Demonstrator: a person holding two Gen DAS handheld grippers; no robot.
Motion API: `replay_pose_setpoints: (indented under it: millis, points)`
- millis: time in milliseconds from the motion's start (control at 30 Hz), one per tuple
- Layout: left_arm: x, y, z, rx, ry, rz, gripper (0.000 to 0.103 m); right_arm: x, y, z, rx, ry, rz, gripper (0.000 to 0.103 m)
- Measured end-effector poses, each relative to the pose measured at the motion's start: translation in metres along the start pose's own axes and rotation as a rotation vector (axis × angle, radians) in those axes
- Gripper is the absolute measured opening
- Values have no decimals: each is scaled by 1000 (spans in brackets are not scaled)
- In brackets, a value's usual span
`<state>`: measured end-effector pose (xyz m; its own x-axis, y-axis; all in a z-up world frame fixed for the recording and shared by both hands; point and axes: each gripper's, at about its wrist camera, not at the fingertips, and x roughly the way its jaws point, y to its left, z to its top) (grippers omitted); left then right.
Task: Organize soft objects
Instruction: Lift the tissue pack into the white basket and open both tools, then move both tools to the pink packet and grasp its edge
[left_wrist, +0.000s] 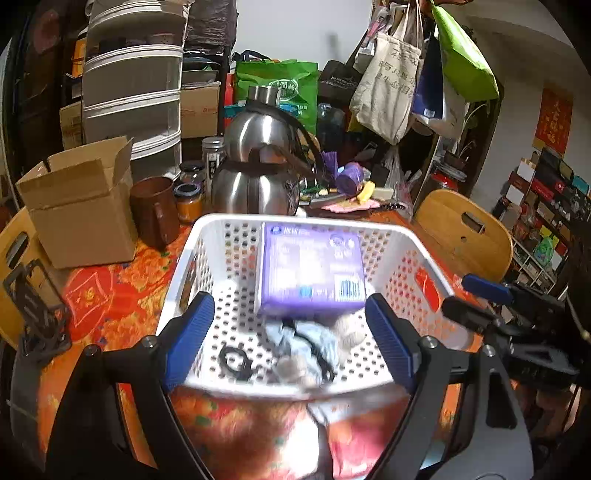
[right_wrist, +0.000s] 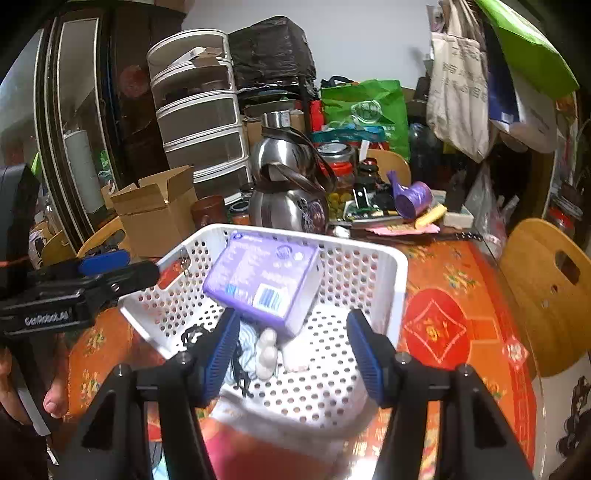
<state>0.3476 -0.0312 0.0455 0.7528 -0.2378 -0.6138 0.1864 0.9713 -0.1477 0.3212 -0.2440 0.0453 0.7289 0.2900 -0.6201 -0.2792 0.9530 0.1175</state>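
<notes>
A white perforated basket (left_wrist: 221, 225) (right_wrist: 369, 254) stands on the orange tablecloth. Inside it a purple tissue pack (left_wrist: 312, 269) (right_wrist: 264, 278) leans against the far wall. In front of the pack lie a light-blue cloth item with black cords (left_wrist: 306, 343) (right_wrist: 245, 350), a small white plush (right_wrist: 267, 350) and a black ring (left_wrist: 232, 362). My left gripper (left_wrist: 291, 339) is open and empty over the basket's near edge. My right gripper (right_wrist: 291, 350) is open and empty, also over the near edge. A blurred pink and white soft item (left_wrist: 351, 435) (right_wrist: 258, 443) lies on the table below both grippers.
Behind the basket stand two steel kettles (left_wrist: 258, 162), a brown mug (left_wrist: 155, 210), jars and an open cardboard box (left_wrist: 81, 206). A purple roll (right_wrist: 413, 199) and clutter lie at the back. Wooden chairs (right_wrist: 546, 295) flank the table. Bags hang at the upper right.
</notes>
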Motion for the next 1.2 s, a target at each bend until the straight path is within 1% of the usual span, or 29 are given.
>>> replay_pose_setpoints:
  millis: [67, 133, 200, 267, 367, 500, 567, 633, 733, 867, 1000, 1100, 1167, 1200]
  points:
    - [-11, 2, -14, -12, 0, 18, 82, -5, -1, -7, 14, 7, -5, 60]
    - [-16, 5, -27, -28, 25, 27, 82, -10, 0, -16, 19, 18, -7, 60]
    - [-22, 8, -43, -42, 54, 11, 82, -19, 2, -27, 15, 17, -15, 62]
    - [-29, 10, -60, -47, 76, 9, 82, -29, 6, -42, 21, 21, -1, 69]
    - [-38, 11, -82, -53, 90, -2, 82, -38, 11, -62, 23, 27, 9, 71]
    - [-39, 6, -118, -53, 140, -29, 82, -41, 17, -96, 33, 66, 8, 71]
    - [-34, 2, -133, -53, 168, -42, 82, -39, 16, -111, 53, 89, 23, 71]
    - [-27, 0, -147, -61, 198, -50, 82, -35, 13, -126, 71, 117, 17, 71]
    - [-13, -3, -156, -61, 234, -61, 82, -30, 7, -143, 94, 138, 8, 71]
    - [8, -13, -158, -51, 290, -80, 82, -24, -7, -154, 141, 172, -8, 71]
    - [29, -27, -159, -20, 334, -87, 82, -12, -17, -158, 193, 217, 30, 71]
    - [39, -30, -157, -28, 349, -108, 82, -6, -16, -158, 175, 225, 42, 67]
    - [44, -31, -156, -45, 357, -124, 82, -3, -13, -158, 165, 227, 57, 57]
    - [46, -31, -155, -50, 358, -131, 82, -3, -12, -157, 158, 226, 66, 56]
